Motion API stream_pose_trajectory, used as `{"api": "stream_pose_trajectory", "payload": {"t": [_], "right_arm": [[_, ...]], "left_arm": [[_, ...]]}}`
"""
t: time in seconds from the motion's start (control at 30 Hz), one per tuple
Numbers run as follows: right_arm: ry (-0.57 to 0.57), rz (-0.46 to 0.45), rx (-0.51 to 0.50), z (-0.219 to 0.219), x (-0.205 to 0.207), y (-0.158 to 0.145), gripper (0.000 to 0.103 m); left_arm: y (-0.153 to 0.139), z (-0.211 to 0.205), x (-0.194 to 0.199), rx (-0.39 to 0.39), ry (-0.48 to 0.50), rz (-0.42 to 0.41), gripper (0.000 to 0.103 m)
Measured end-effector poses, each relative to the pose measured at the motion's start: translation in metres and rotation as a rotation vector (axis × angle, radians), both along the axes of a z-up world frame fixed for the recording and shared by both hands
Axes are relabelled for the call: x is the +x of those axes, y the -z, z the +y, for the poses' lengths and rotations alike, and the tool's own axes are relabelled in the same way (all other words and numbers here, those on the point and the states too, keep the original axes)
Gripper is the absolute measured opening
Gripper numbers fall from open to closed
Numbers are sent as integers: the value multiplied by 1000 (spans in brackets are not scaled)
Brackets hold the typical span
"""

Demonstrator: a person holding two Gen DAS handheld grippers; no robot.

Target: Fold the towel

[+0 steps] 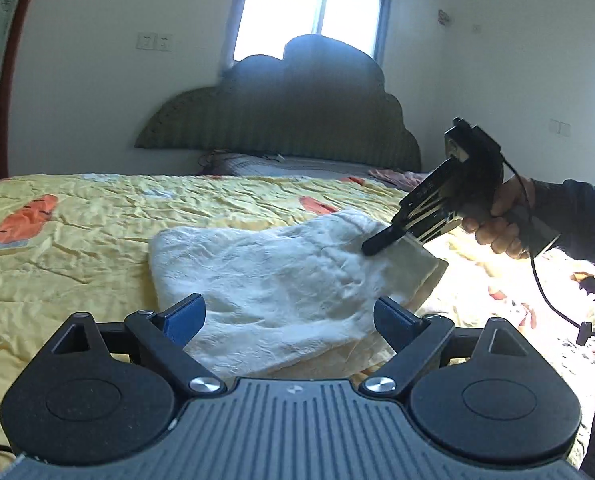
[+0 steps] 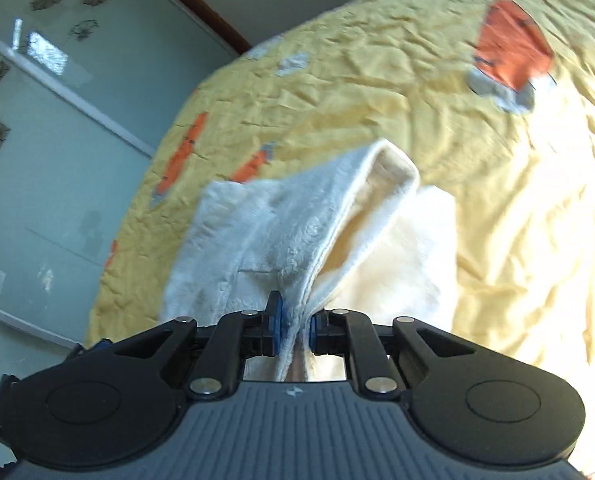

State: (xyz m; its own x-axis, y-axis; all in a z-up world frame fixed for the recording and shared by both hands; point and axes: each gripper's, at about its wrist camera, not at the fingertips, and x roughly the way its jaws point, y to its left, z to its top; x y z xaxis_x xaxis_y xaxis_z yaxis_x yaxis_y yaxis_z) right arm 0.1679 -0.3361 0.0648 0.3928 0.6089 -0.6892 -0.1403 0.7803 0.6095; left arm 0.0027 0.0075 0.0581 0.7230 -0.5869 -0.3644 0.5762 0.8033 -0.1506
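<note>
A white towel (image 1: pixel 265 280) lies partly folded on the yellow bedspread, its right edge lifted. My right gripper (image 1: pixel 381 242), held by a hand, is shut on that raised edge at the towel's right side. In the right wrist view the towel (image 2: pixel 277 224) hangs forward from between the blue pads of the right gripper (image 2: pixel 295 324), forming a draped fold above a lower layer. My left gripper (image 1: pixel 289 316) hovers at the towel's near edge with its fingers spread wide apart and nothing between them.
The yellow bedspread (image 1: pixel 77 240) with orange patches covers the whole bed. A dark scalloped headboard (image 1: pixel 289 120) and window stand behind. Pillows (image 1: pixel 257 162) lie at the head. A cable (image 1: pixel 545 292) trails from the right gripper. A glass wardrobe door (image 2: pixel 49 140) is on the left.
</note>
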Motion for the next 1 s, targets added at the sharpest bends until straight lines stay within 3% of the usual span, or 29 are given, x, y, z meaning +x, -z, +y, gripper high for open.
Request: {"api": "stream_pose_trajectory", "payload": {"t": [0.1,0.13,0.2,0.27,0.3,0.4,0.47,0.57,0.7,0.8,1.0], "right_arm": [[67,39,43,-11,-2,35,19],[104,42,82,-16,-5,41,21],[137,54,142,-26,-10,45,24],[172,46,143,-40,-16,40,27],[202,28,145,-50,-21,34,27],[338,-52,172,-79,-34,18,30],[346,-83,239,-86,-36,13,30],[300,-59,297,-78,-27,19,30],[266,-6,235,-59,-13,35,30],[265,13,267,-53,-8,47,30],[159,32,227,-24,-6,55,26]], "left_arm": [[20,-34,26,72,100,121,94],[31,-44,34,116,94,169,93],[37,-52,30,172,97,111,97],[33,-52,28,204,106,112,94],[27,-47,29,189,111,108,91],[0,-26,34,93,104,63,94],[-16,-20,53,49,63,51,98],[-25,-15,93,13,-60,67,98],[-11,-2,158,-91,-265,279,97],[4,3,188,-179,-318,415,95],[10,-16,193,-244,-236,405,96]]}}
